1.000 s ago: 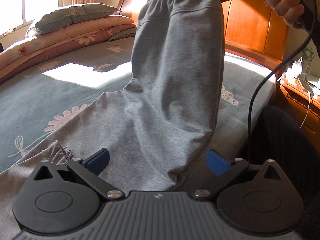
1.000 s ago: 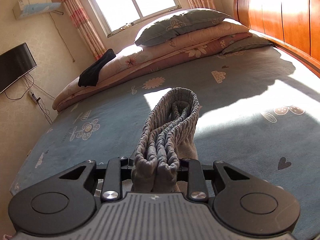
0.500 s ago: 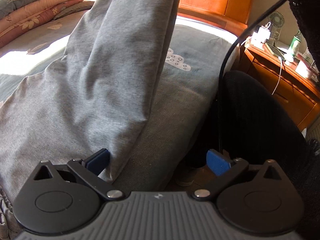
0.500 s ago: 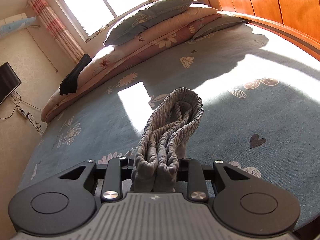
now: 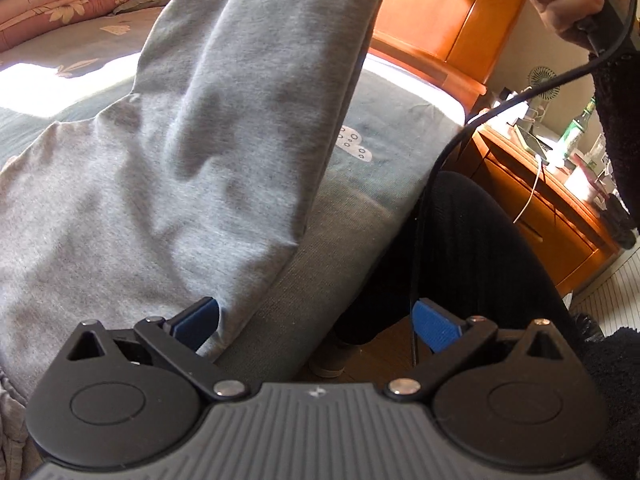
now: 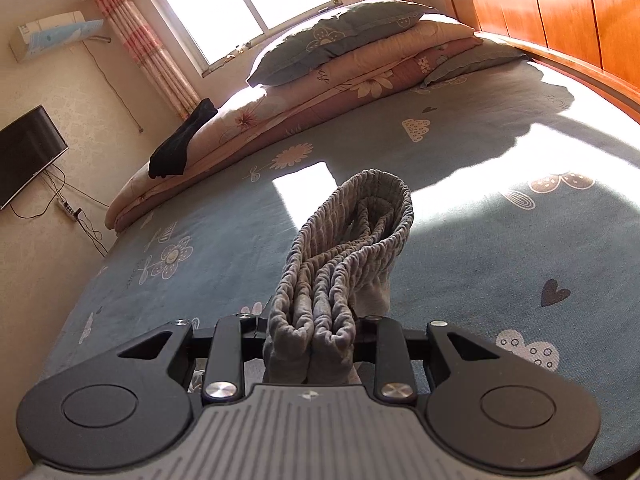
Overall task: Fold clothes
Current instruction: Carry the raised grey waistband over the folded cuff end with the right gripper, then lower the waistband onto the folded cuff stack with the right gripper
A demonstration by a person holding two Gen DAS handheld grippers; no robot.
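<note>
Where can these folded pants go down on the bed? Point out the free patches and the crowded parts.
Free: the blue sheet between the folded quilts and the near edge, from the wooden headboard side across to the flower print. Crowded: the far edge under quilts, pillow and black sock.

We've got heather-grey sweatpants (image 5: 192,152) on a dusty blue bedsheet (image 6: 500,264) printed with pale flowers, clouds and dark hearts, pink floral quilts (image 6: 320,92), an orange wood headboard (image 6: 560,4), and blue pads (image 5: 434,322) on our black gripper.

Left gripper (image 5: 316,322) swung toward the bed edge (image 5: 320,272).
</note>
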